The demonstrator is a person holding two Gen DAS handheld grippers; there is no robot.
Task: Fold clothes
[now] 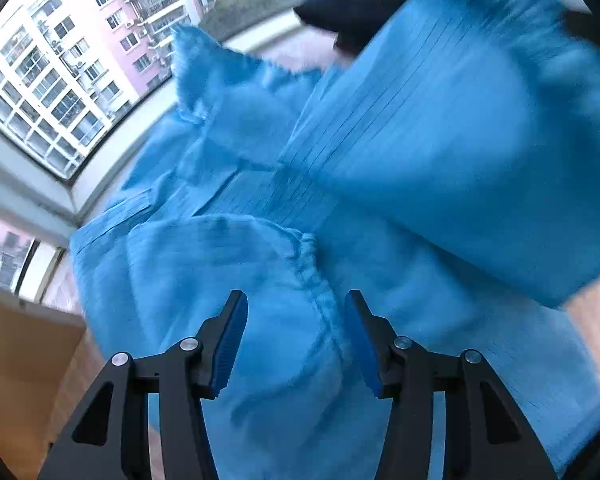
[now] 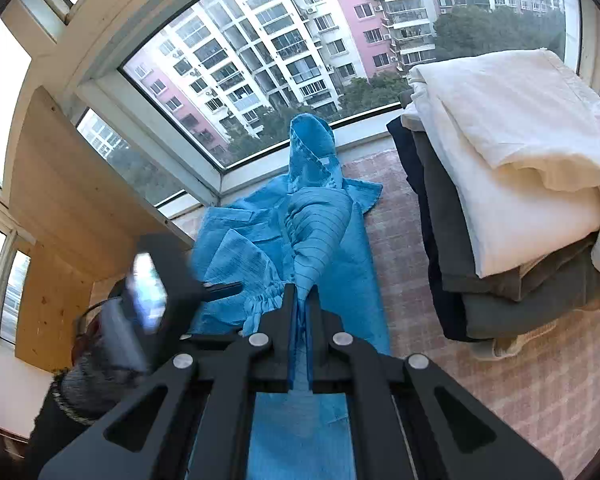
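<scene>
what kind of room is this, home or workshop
Most likely a flat high in an apartment block: the big bay window looks out on residential towers, a stack of folded clothes sits beside a blue garment, and both lie on a pink checked cloth.

Black two-finger grippers with blue pads

The left gripper is showing ribbed blue pads and silver screws; the right gripper is showing matching black linkages, with a grey knitted cuff at lower left.
</scene>
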